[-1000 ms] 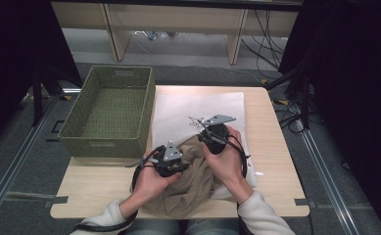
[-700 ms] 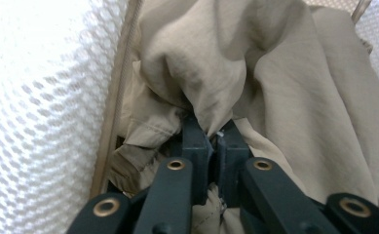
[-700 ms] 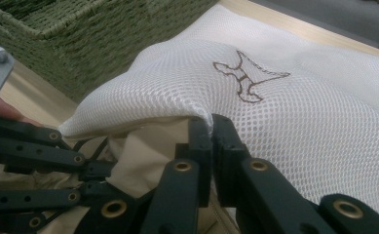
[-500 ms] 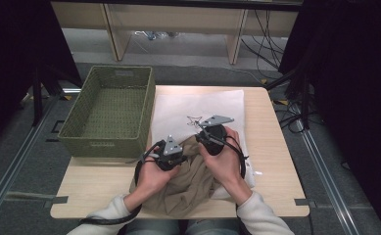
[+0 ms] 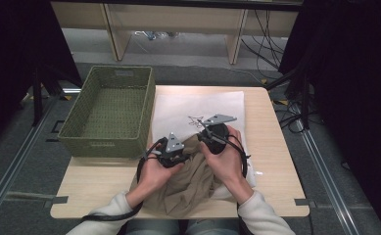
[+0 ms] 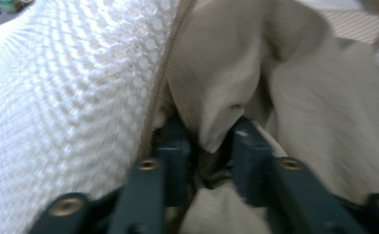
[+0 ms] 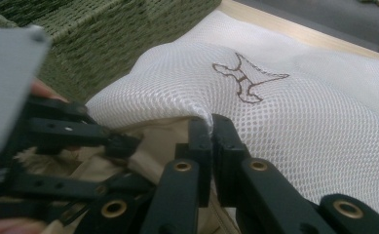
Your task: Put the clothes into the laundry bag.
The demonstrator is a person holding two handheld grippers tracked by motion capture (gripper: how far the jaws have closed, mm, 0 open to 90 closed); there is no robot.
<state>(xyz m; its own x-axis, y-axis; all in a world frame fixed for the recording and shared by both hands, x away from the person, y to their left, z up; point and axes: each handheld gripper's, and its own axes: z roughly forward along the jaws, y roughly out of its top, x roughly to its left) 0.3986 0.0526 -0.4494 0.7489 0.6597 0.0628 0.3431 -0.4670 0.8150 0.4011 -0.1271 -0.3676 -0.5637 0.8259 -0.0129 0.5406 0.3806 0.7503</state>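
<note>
Reopened, left claw (image 6: 204,146) straddles beige cloth (image 6: 294,97); right claw (image 7: 211,127) pinches mesh bag (image 7: 299,117).

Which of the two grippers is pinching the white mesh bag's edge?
The right gripper: its jaws are shut on the mesh bag rim, while the left gripper straddles the beige cloth.

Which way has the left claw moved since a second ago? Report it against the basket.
Yes, slightly: the left claw crept up-picture in the high view, nearer the basket. Its jaws just opened, with beige cloth between them.

My matt black plastic jaws meet white mesh bag (image 7: 294,112), soft tan cloth (image 6: 294,97), woven green basket (image 5: 112,110).
</note>
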